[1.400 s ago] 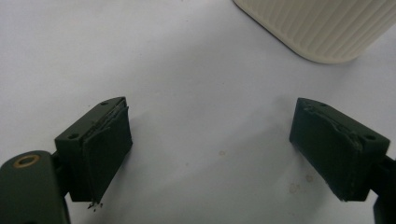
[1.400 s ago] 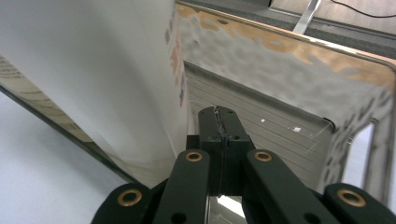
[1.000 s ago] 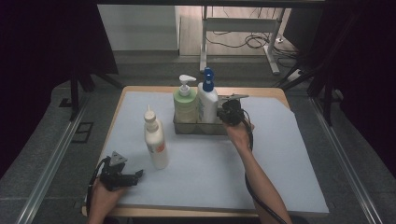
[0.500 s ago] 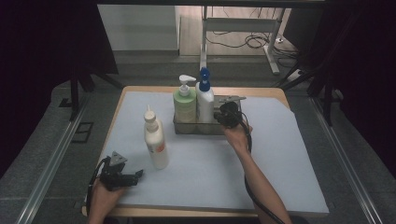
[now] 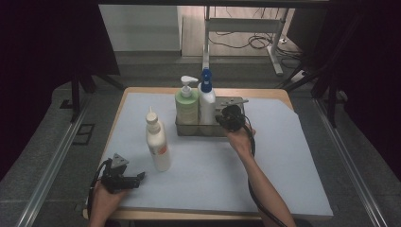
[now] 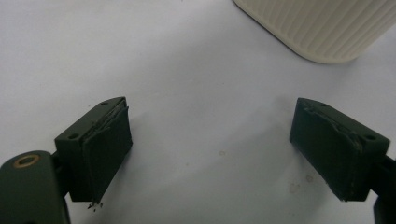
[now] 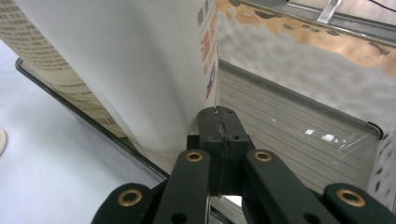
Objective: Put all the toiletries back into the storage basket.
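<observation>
Tray [image 5: 189, 128] right end free; blue-cap btl [image 5: 206, 101] blocks its left.

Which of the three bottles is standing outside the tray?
The cream bottle with the pointed cap, alone on the mat left of the tray; the green pump bottle and blue-capped bottle stand inside it.
</observation>
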A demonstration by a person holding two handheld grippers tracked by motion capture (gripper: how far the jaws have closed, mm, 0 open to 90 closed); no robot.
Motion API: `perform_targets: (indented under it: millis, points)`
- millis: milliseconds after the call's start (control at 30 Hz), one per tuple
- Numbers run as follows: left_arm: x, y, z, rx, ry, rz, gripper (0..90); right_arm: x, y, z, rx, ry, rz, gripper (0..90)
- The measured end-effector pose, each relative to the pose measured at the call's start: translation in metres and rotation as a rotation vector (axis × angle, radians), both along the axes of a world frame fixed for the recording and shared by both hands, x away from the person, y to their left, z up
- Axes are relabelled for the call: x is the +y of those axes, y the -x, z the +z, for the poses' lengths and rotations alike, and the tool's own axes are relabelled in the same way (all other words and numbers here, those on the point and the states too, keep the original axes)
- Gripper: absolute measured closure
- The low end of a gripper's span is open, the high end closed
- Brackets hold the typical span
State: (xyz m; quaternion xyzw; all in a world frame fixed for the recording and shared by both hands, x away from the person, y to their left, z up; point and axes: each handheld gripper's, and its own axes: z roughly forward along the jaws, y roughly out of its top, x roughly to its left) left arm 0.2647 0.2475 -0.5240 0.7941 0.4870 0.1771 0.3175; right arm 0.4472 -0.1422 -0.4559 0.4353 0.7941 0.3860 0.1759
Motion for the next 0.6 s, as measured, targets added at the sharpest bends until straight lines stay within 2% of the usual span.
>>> perform_targets:
  millis: [333,600]
  points:
    - [0.0000,0.0000,0.0000,0.000,0.000,0.000,12.4,0.0060,0.0062,0.0015,-0.006,0.002,0.036,89.7]
    - [0.0000,-0.0001,0.0000,0.000,0.000,0.000,12.4,0.0056,0.0075,0.0004,-0.004,-0.006,0.037,89.7]
